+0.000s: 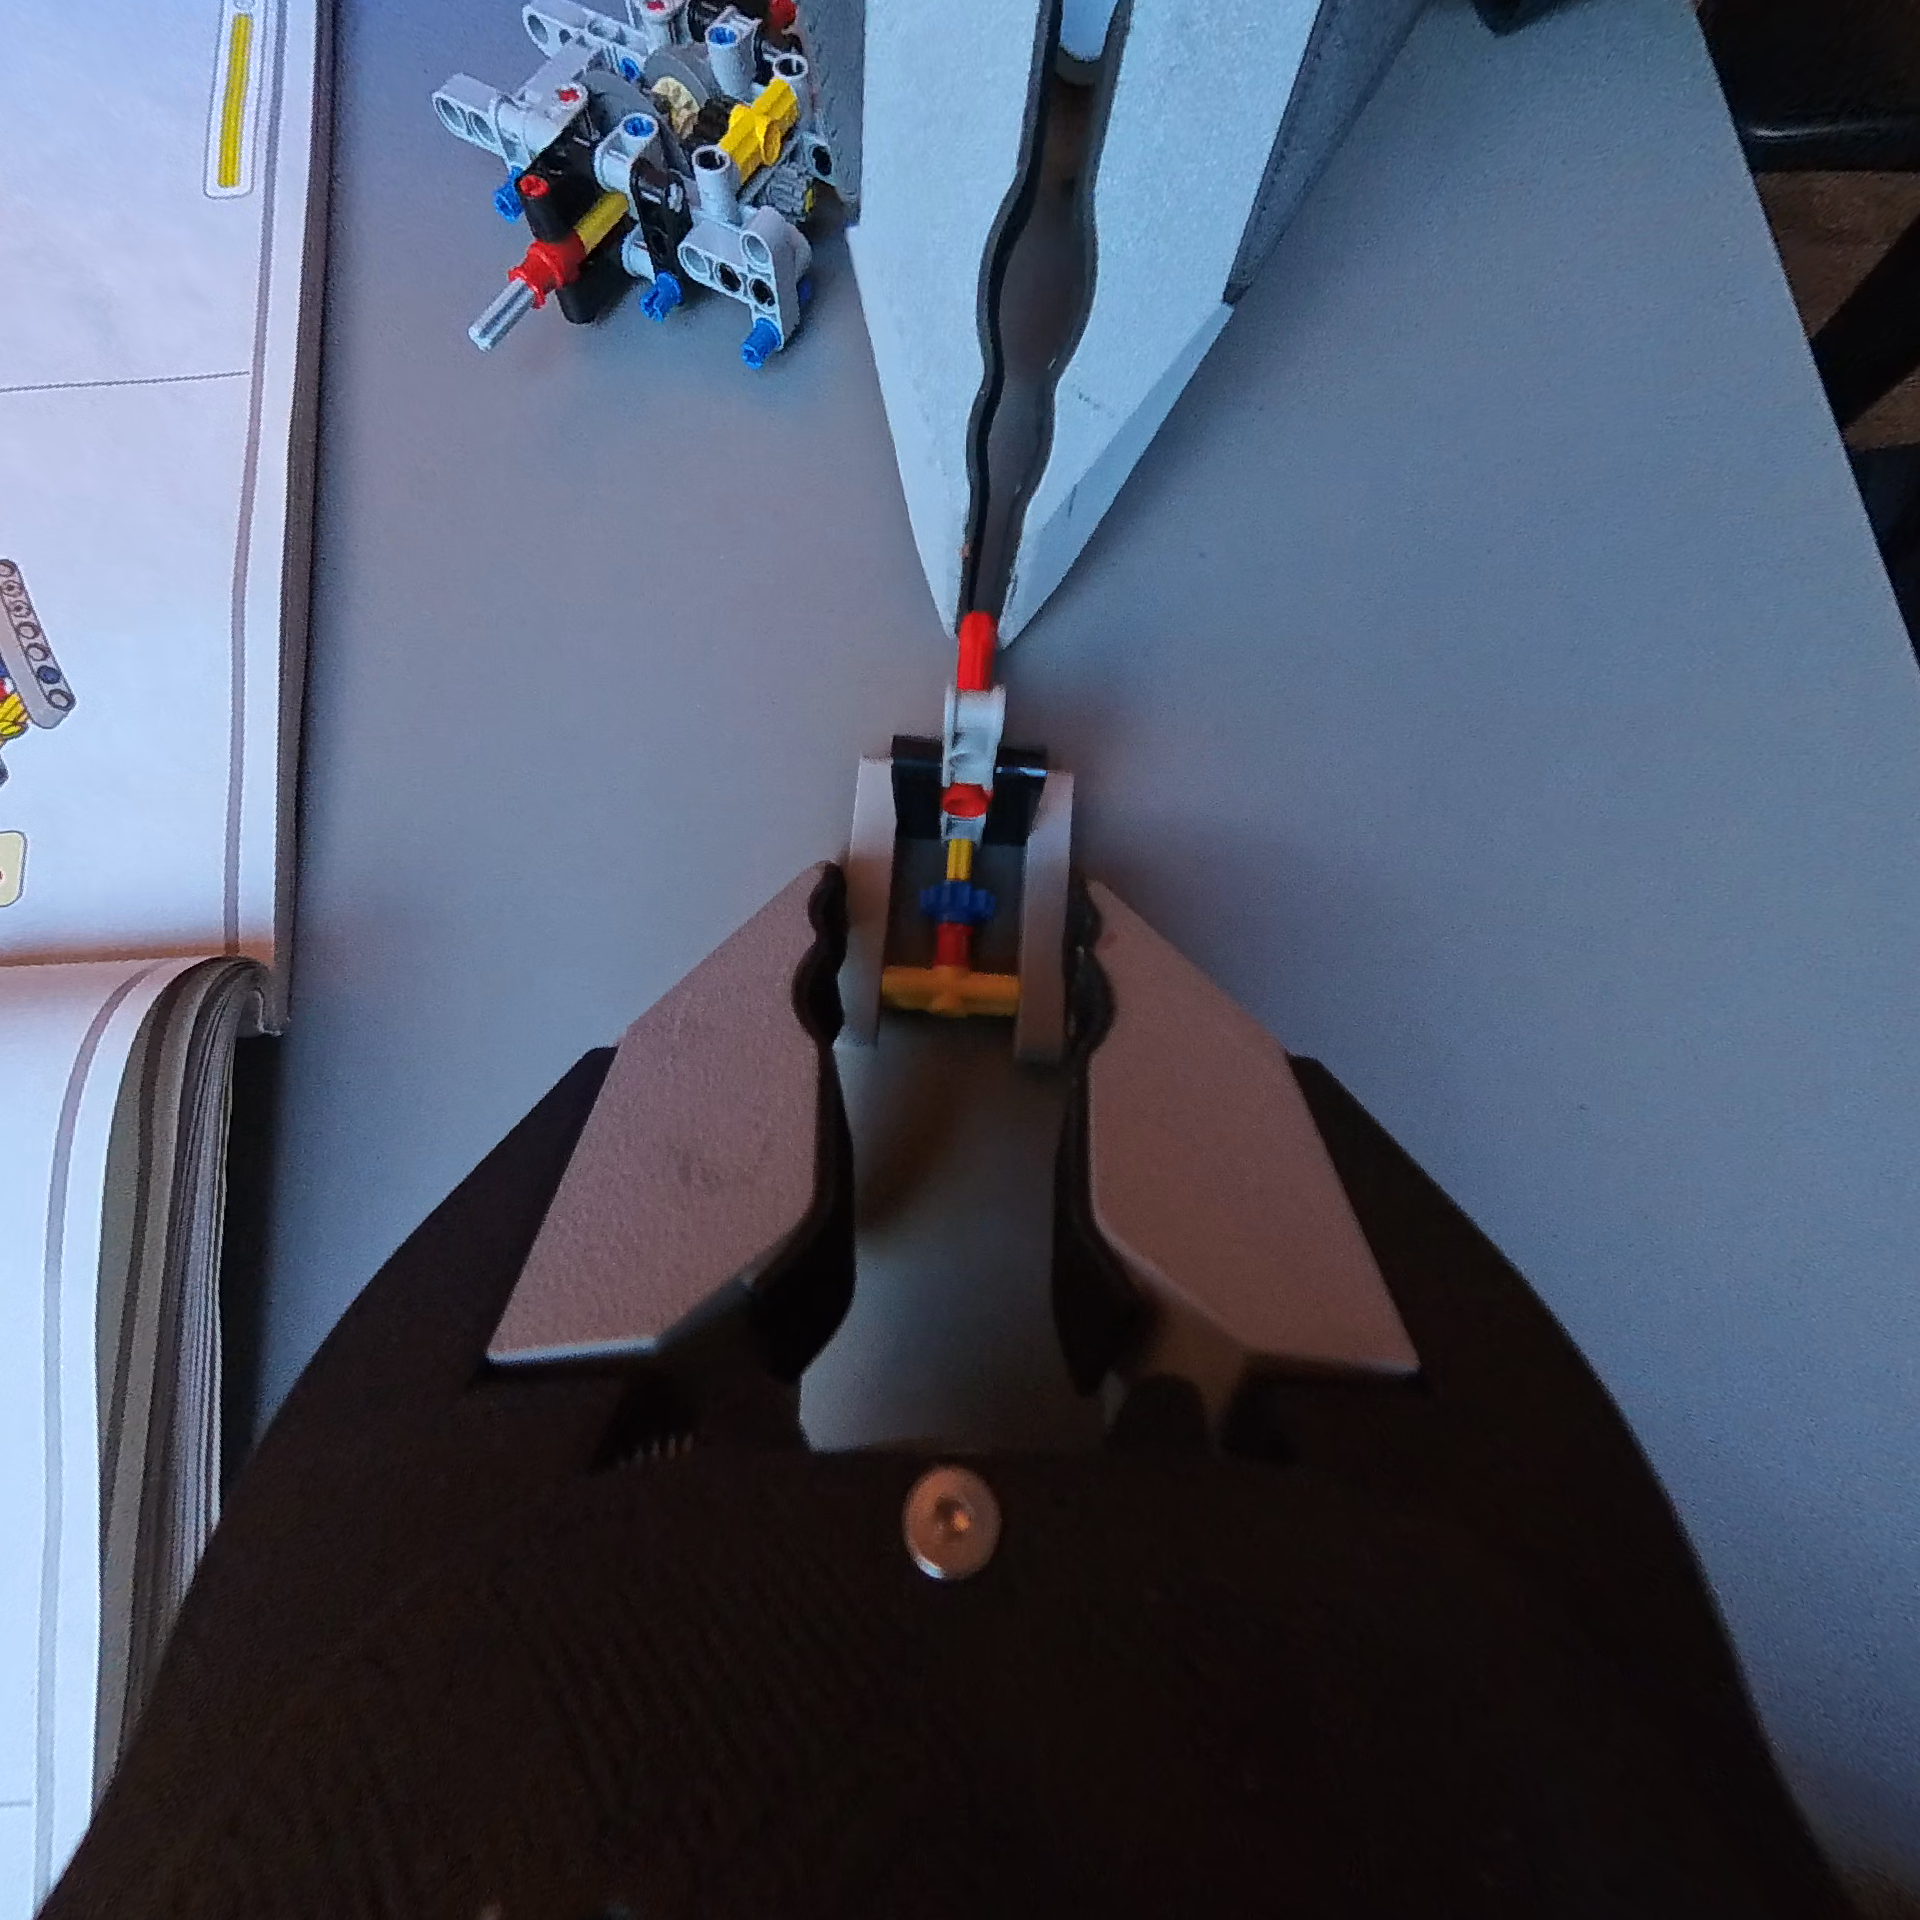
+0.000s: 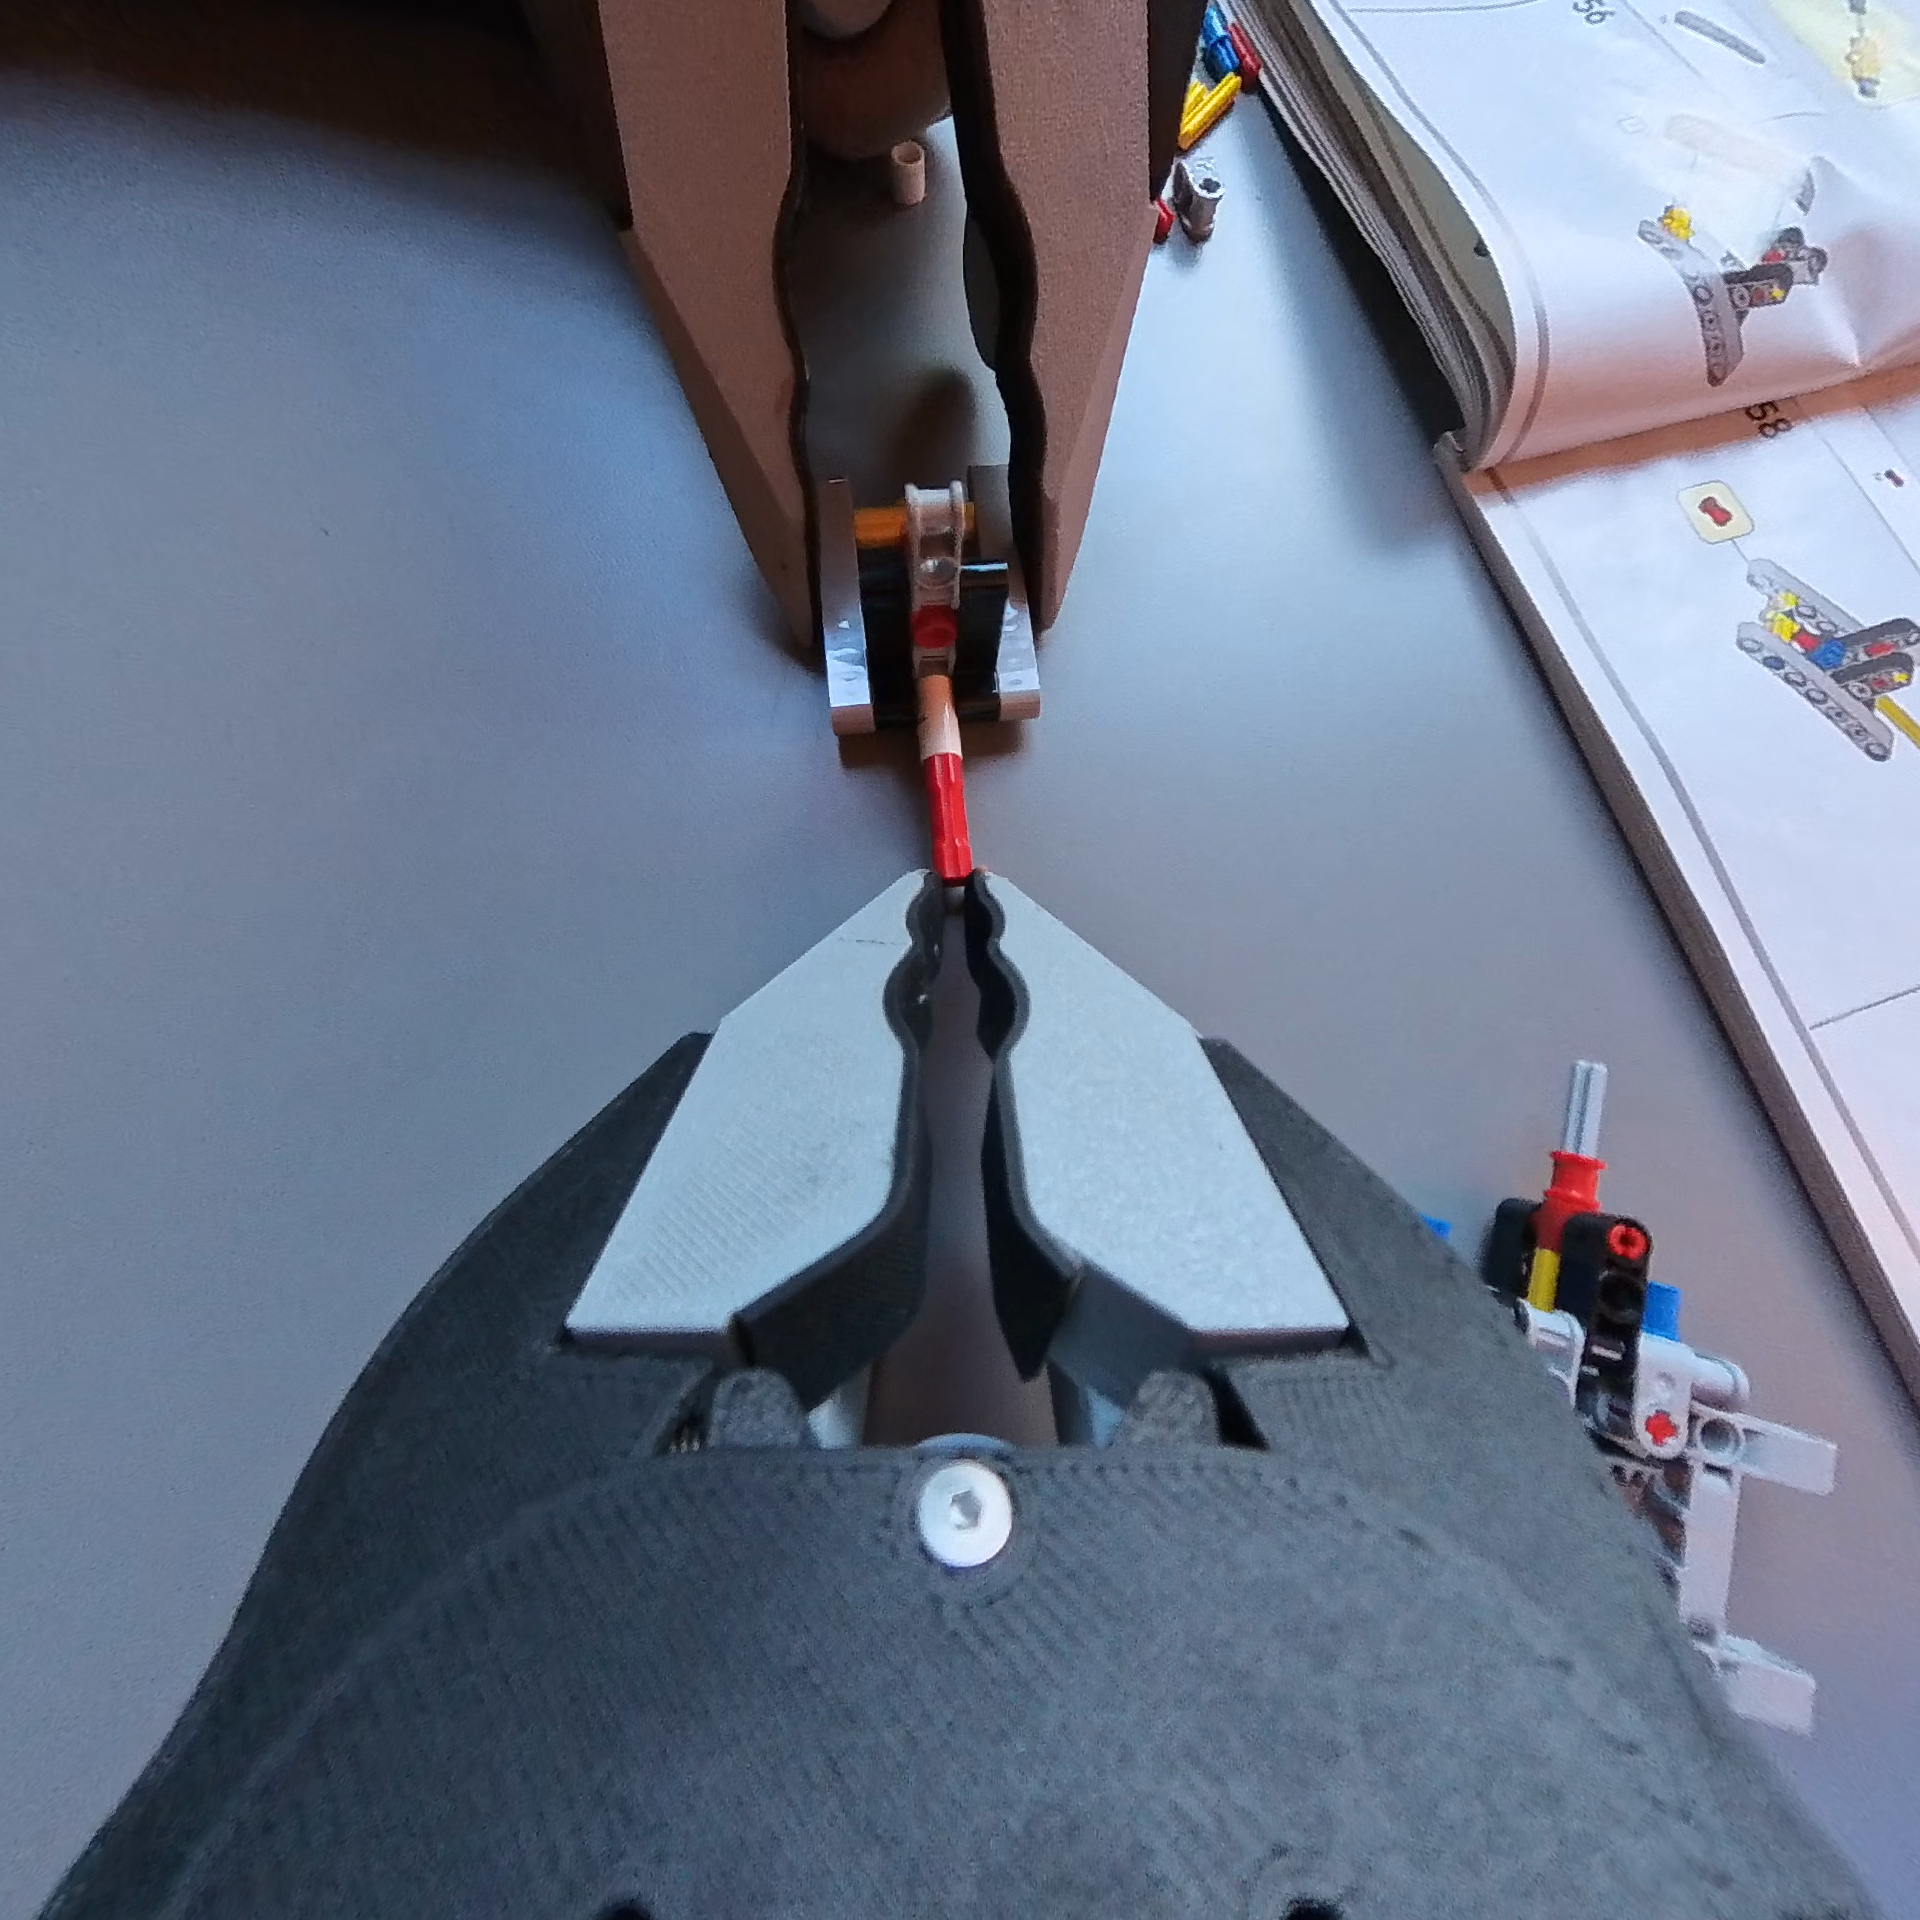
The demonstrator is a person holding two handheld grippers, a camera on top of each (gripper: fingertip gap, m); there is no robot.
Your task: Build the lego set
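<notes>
- Smooth grey worktop [image 2: 312, 623] lies bare toward one side; an open instruction booklet [image 2: 1662, 520] borders the other.
- Left tongs [image 1: 956, 935] clamp the small grey-and-black brick frame [image 1: 1044, 904].
- Right tongs [image 2: 951, 881] pinch its protruding red plastic axle [image 2: 948, 826].

Open white instruction booklet [image 1: 135, 520] cut off by frame edge. Grey, black and yellow brick assembly [image 2: 1621, 1382] partly hidden behind right tongs [image 2: 951, 883]. Small loose parts [image 2: 1210, 94] indistinct.

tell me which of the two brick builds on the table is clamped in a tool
The small frame build with the blue gear and red axle: left tool grips its sides, right tool pinches the axle. The bigger grey build lies untouched.
</notes>
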